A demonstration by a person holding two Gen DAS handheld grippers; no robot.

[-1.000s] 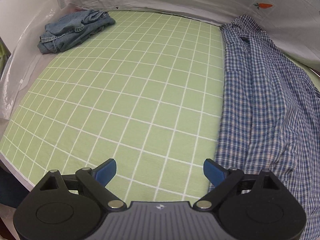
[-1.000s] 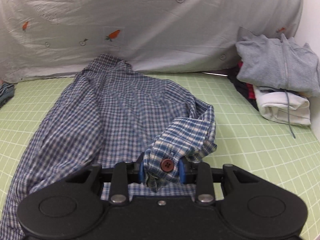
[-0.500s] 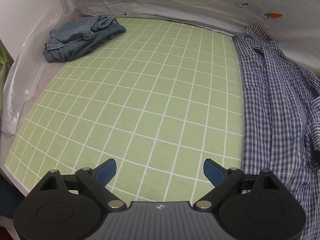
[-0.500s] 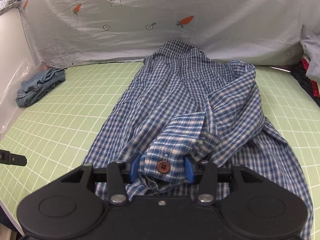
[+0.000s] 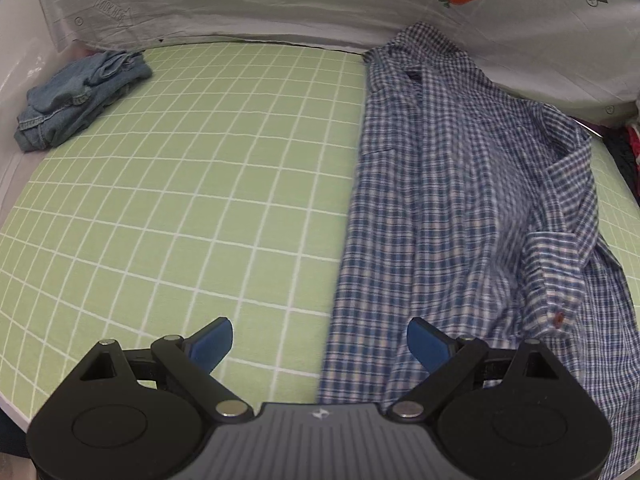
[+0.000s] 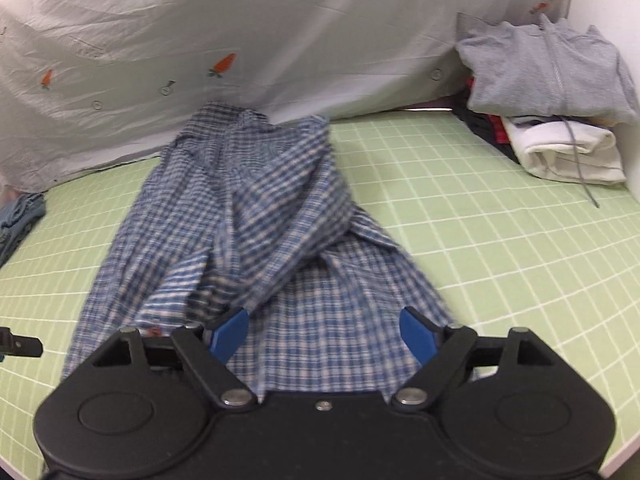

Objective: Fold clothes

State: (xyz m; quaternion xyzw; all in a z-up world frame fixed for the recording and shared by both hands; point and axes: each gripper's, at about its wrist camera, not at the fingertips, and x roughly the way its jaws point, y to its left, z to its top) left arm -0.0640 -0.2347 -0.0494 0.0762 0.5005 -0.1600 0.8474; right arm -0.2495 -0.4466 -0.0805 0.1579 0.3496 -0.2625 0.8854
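Shirt [image 6: 256, 240] runs lengthwise up the frame's middle, directly ahead of the empty, spread right tool [image 6: 324, 334]; left tool [image 5: 320, 344] likewise spread, at its left edge.

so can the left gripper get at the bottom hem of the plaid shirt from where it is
Probably yes. The left gripper is open and the shirt hem lies flat on the green mat right at its right finger, with nothing between them. The right gripper is open too.

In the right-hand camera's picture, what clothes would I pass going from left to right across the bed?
Jeans → plaid shirt → grey hoodie on top of a stack of folded clothes.
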